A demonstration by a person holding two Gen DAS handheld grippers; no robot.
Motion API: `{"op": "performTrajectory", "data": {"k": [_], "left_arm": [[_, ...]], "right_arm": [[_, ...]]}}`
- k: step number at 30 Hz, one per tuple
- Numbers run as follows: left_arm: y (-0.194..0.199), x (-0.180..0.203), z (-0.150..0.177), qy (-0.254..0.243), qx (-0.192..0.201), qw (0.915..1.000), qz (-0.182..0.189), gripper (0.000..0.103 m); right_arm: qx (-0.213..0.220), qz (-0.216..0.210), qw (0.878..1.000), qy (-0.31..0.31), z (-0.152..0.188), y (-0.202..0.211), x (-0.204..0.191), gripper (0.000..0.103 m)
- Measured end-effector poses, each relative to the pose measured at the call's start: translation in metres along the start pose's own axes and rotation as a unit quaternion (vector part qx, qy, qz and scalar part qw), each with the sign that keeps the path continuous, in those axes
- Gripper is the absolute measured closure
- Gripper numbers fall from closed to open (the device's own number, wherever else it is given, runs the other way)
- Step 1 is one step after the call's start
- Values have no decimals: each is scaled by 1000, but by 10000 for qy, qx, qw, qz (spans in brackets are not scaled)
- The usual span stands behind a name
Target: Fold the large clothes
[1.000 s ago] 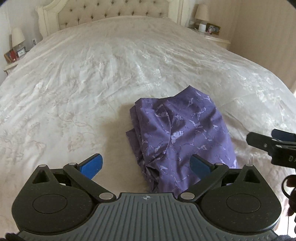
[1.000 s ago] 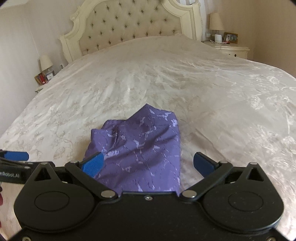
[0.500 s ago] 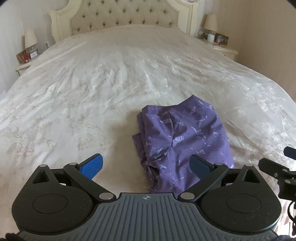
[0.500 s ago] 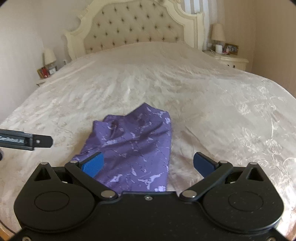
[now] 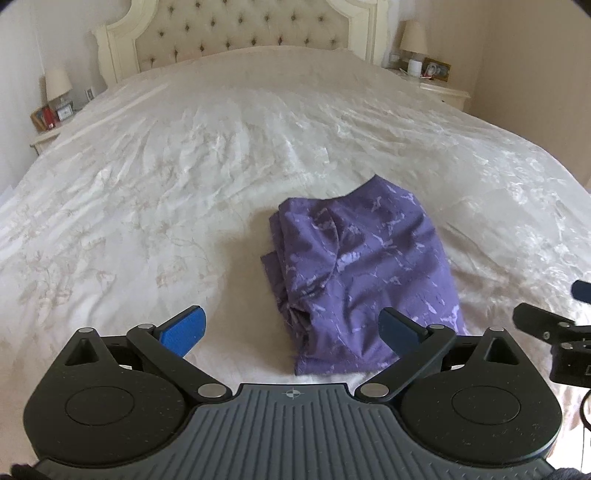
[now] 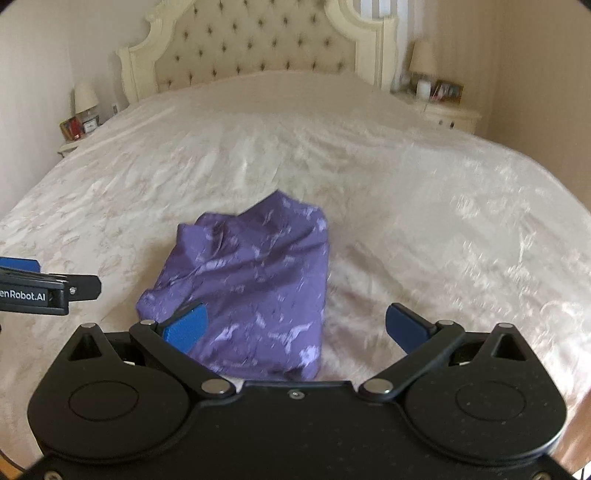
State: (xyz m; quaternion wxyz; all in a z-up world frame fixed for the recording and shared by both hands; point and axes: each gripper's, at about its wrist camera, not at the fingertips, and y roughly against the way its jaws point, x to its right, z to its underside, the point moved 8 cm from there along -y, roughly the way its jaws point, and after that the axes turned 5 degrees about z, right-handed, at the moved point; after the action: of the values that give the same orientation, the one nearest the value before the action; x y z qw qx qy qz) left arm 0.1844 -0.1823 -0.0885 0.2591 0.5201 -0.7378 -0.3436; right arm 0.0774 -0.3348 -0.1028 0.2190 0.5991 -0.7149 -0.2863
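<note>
Folded purple garment (image 5: 364, 273) lay on cream bedspread (image 5: 184, 177) below tufted headboard (image 5: 236, 31); left gripper (image 5: 291, 330) and right gripper (image 6: 295, 326) both spread apart, empty.

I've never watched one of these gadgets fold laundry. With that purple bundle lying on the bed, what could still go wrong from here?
The purple patterned garment is folded, but its left edge is bunched into loose layers, so it may slump open if nudged. The glossy cream bedspread looks slippery and wrinkled; a grab could drag the bundle or pinch the cover too. Both the left gripper and the right gripper are open and hold nothing, so any re-grip starts fresh.
</note>
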Motion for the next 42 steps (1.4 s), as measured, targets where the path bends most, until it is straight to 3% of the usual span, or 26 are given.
{"op": "performTrajectory", "data": {"k": [8, 21, 30, 42], "left_arm": [[-6, 2, 18, 19, -348, 9994, -17, 2], [-17, -2, 38, -9, -785, 9969, -86, 2], [-24, -5, 50, 112, -1040, 9945, -40, 2], [-26, -4, 53, 97, -1102, 9939, -14, 2]], "right_arm": [[-495, 9, 9987, -120, 16, -6, 2, 1], [-874, 100, 9958, -238, 31, -15, 7, 1], [-974, 108, 9947, -321, 36, -21, 11, 1], [-998, 95, 9944, -334, 35, -26, 13, 1]]}}
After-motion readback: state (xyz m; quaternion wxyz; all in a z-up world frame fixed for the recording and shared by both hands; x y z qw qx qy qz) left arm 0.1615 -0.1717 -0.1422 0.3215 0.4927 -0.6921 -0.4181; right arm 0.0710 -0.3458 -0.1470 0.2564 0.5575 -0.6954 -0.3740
